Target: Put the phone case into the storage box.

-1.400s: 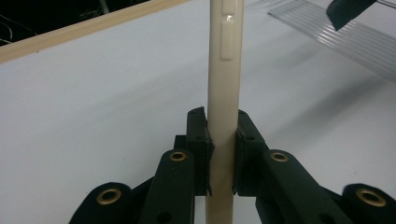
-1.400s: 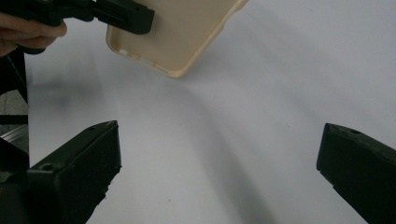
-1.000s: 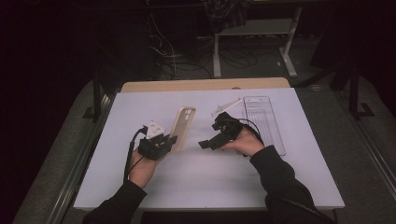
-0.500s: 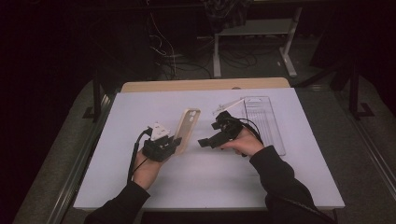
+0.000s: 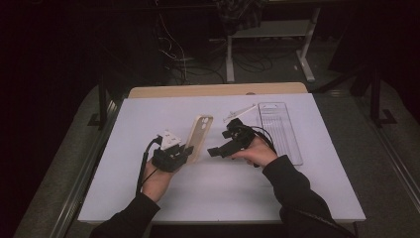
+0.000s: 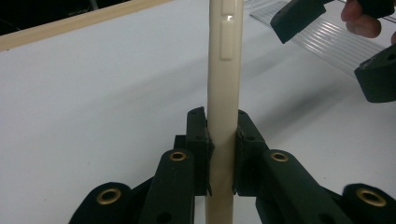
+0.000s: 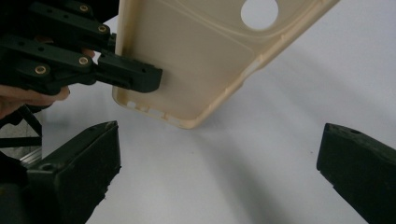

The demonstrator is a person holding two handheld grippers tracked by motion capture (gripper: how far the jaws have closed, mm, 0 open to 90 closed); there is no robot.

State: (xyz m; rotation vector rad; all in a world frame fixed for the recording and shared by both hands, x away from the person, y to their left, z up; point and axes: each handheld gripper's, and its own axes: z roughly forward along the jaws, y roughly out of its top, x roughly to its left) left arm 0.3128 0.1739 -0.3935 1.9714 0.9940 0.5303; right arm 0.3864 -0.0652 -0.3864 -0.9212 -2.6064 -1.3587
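Note:
A cream phone case (image 5: pixel 200 134) stands on edge above the white table, its lower end clamped between the jaws of my left gripper (image 5: pixel 188 150). In the left gripper view the case (image 6: pixel 224 70) rises edge-on from my left gripper (image 6: pixel 223 154), both pads pressing on it. My right gripper (image 5: pixel 223 141) is just right of the case, open and holding nothing. In the right gripper view the case's hollow inside (image 7: pixel 210 56) with its round camera hole faces me. There the left gripper (image 7: pixel 126 77) grips its lower corner, and my right gripper (image 7: pixel 219 158) stands wide below it.
A clear ribbed plastic tray (image 5: pixel 280 129) lies to the right, behind the right hand. A small clear piece (image 5: pixel 240 110) lies beside its near-left corner. A wooden board edge (image 5: pixel 218 90) runs along the table's far side. Cables trail from both grippers.

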